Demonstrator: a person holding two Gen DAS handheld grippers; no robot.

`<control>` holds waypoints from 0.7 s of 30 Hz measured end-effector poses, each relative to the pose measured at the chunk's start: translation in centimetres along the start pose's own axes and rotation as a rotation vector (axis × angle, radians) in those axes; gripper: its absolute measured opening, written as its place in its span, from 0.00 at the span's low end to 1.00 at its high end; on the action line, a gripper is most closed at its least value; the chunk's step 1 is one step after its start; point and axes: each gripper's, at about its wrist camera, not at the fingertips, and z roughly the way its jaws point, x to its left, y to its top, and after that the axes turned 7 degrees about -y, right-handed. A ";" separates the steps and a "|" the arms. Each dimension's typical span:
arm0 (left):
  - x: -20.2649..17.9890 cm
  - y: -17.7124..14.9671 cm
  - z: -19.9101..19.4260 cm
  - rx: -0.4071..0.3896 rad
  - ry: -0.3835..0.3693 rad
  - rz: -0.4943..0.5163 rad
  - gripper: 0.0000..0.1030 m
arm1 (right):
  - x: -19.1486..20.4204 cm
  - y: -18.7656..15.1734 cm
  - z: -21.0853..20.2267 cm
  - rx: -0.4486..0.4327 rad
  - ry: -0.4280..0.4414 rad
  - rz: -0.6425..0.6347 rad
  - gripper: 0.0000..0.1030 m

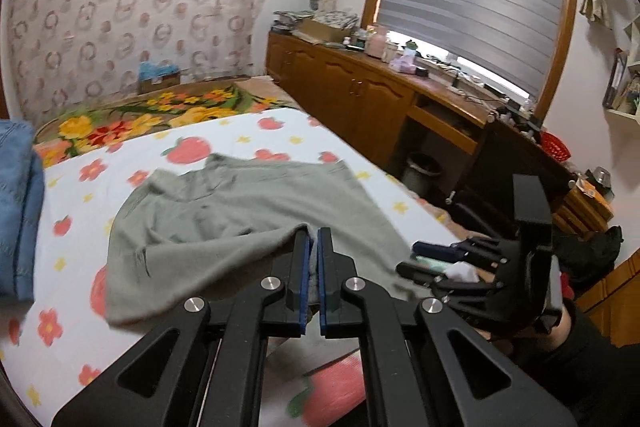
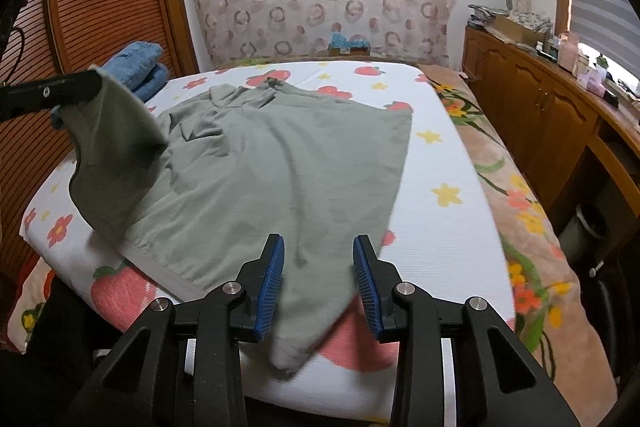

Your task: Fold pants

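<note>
Right wrist view: left gripper [image 2: 94, 83] clamps a lifted pants [image 2: 280, 155] corner at frame left; right gripper [image 2: 318, 281] straddles the bottom-centre hem unclenched, so that end may slip and skew the fold.

You have bare sheet [image 2: 448, 227] to pass right of the green pants [image 2: 280, 167], while folded jeans [image 2: 140, 67] block the far left corner.
</note>
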 end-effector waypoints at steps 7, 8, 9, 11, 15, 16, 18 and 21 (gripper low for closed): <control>-0.4 -0.1 0.4 0.013 0.041 -0.004 0.07 | 0.1 -0.2 0.2 -0.002 -0.004 0.007 0.36; -0.4 -0.3 0.3 0.014 0.055 -0.002 0.16 | 0.2 -0.2 0.4 -0.002 -0.004 0.007 0.36; -0.4 -0.3 0.4 0.013 0.063 0.000 0.25 | 0.2 -0.2 0.3 -0.003 -0.004 0.007 0.36; -0.1 -0.5 0.0 0.007 0.086 0.002 0.36 | 0.4 -0.2 0.5 -0.003 -0.001 0.008 0.36; 0.9 -1.1 -0.8 -0.008 0.106 -0.011 0.57 | 0.1 -0.3 0.3 -0.002 0.011 0.008 0.36; 1.1 -1.4 -1.1 -0.009 0.130 -0.011 0.66 | 0.3 -0.3 0.4 -0.003 0.015 0.007 0.36; 1.9 -2.1 -1.5 -0.028 0.145 -0.022 0.81 | 0.6 -0.2 0.5 -0.004 0.022 0.005 0.36; 3.4 -3.3 -1.4 -0.001 0.183 -0.057 0.81 | 1.1 -0.1 0.6 -0.006 0.035 -0.001 0.36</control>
